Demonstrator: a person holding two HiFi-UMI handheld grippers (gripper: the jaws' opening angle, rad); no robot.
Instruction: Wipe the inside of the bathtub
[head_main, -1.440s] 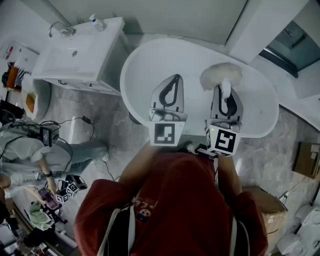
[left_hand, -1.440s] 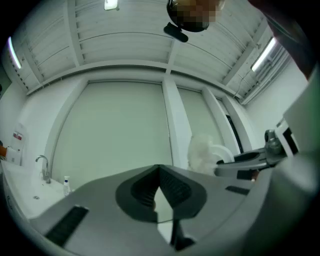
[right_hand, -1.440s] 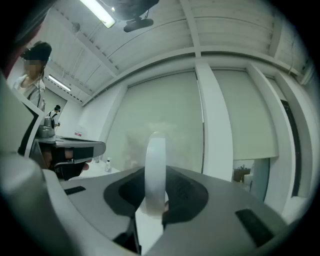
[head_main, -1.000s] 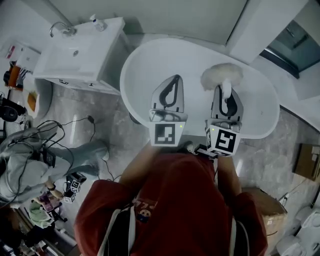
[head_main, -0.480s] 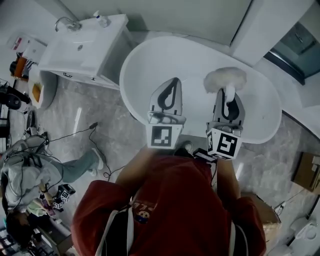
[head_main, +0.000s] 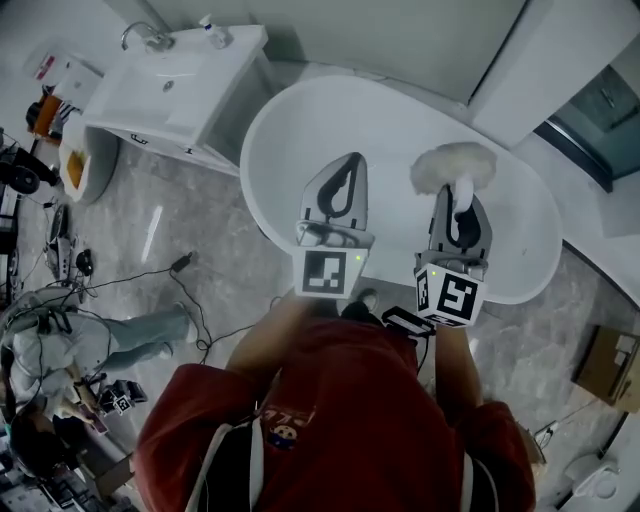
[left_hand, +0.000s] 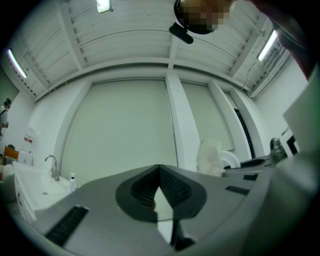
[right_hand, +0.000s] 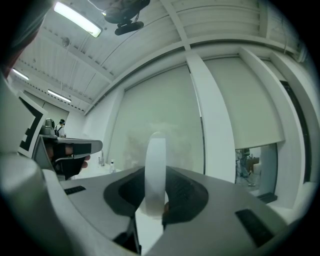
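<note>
Entry, tub wipe. I judged the step as the approach, with wiping proper not yet begun. The right gripper (head_main: 457, 192) was clamped on the white handle (right_hand: 155, 170) of a fluffy duster (head_main: 448, 165). The handle stood edge-on between the jaws, and the duster's head reached forward past the tips. The left gripper (head_main: 350, 160) had its jaws brought together at the tips with nothing between them.

The bathtub (head_main: 300, 120), white and oval, lay directly below and ahead of both tools. A washbasin cabinet (head_main: 180, 80) stood just beside its left end. In the head view the duster head showed over the tub's far inner side. I could not tell whether it touched the surface.

Pose: both arms were held forward, and the grippers sat side by side and near each other, pointing away from my body. Both gripper views looked at the wall and ceiling rather than down into the tub, so I read the tools as held roughly level.

Next move, in my judgement: tip the right gripper down, press the duster against the inner wall and sweep along the curve. The left gripper should stay clear of that sweep.
</note>
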